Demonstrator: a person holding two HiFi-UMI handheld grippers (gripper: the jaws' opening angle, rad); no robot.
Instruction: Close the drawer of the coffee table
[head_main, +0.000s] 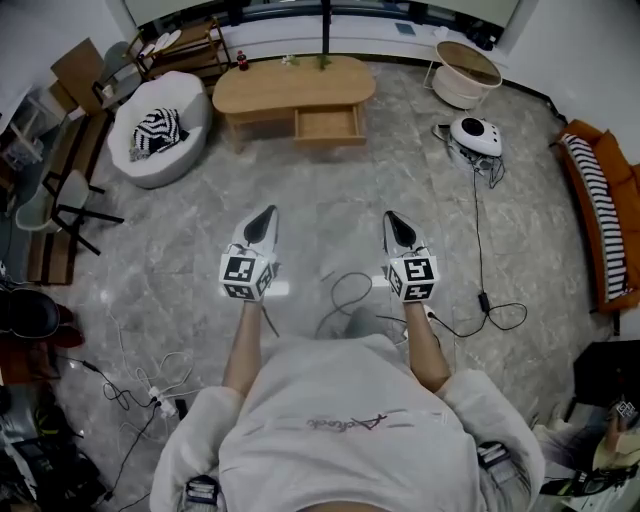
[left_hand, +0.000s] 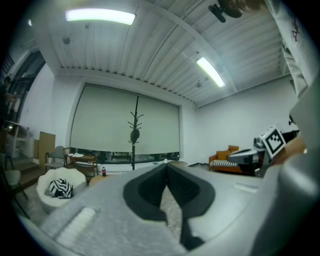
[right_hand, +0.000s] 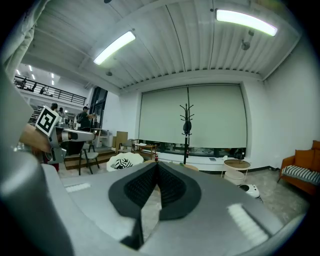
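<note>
Drawer (head_main: 328, 124) interior small, indistinct

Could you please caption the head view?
Shut, the left gripper and right gripper face the open drawer of the coffee table.

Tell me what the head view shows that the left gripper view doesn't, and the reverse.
Head view only: the open drawer of the coffee table, the robot vacuum and floor cables. Left gripper view only: the ceiling lights and the drawn window blind. Both: the white beanbag chair with its striped cushion, and the orange sofa.
</note>
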